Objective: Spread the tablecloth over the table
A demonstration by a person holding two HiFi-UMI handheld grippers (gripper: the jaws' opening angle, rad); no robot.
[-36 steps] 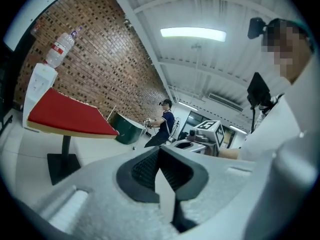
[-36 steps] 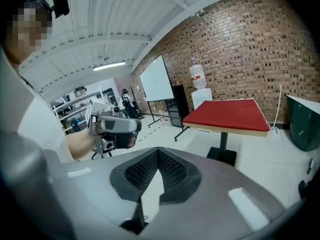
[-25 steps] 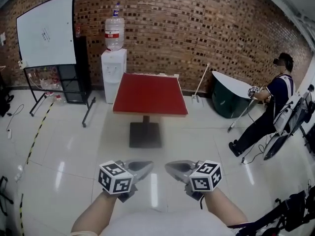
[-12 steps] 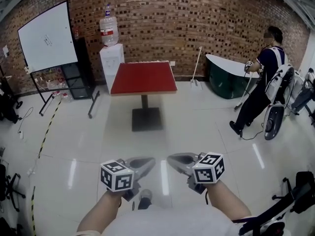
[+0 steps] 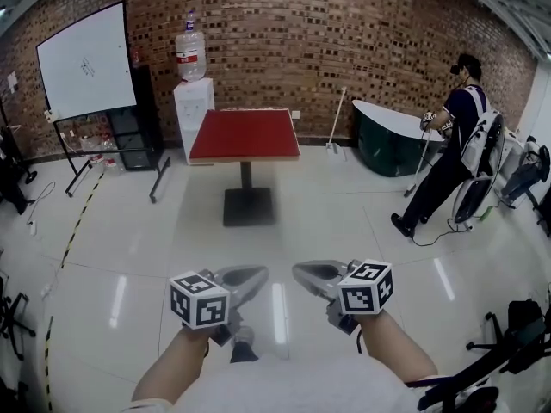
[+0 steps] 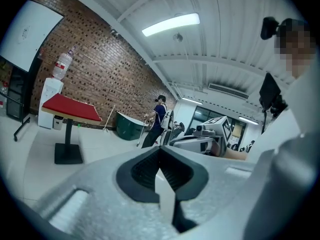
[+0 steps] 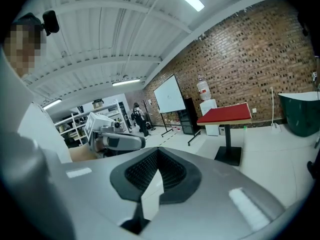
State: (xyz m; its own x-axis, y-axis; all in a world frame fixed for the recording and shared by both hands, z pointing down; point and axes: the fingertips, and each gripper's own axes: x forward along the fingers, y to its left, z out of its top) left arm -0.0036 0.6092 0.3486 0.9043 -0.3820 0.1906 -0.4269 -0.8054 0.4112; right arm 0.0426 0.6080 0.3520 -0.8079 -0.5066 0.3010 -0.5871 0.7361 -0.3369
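Observation:
A square table [image 5: 245, 134] with a flat red covering on its top stands on a dark pedestal base [image 5: 247, 206] out on the floor, well ahead of me. It also shows as the table [image 6: 70, 109] in the left gripper view and the table [image 7: 226, 114] in the right gripper view. I cannot tell if the red is a cloth or the top itself. My left gripper [image 5: 256, 273] and right gripper [image 5: 298, 272] hang side by side low in the head view, both shut and empty, far from the table. The left gripper [image 6: 160, 149] and right gripper [image 7: 158, 151] show jaws closed together.
A water dispenser [image 5: 195, 110] and a whiteboard [image 5: 86, 58] stand by the brick wall at left. To the right are a broom [image 5: 334, 123], a green tub [image 5: 387, 149] and a person [image 5: 448, 153] with equipment. Glossy floor lies between me and the table.
The table now looks smaller and farther off than a second ago. The person at right has shifted along the tub. Both grippers keep the same place in the view, still shut.

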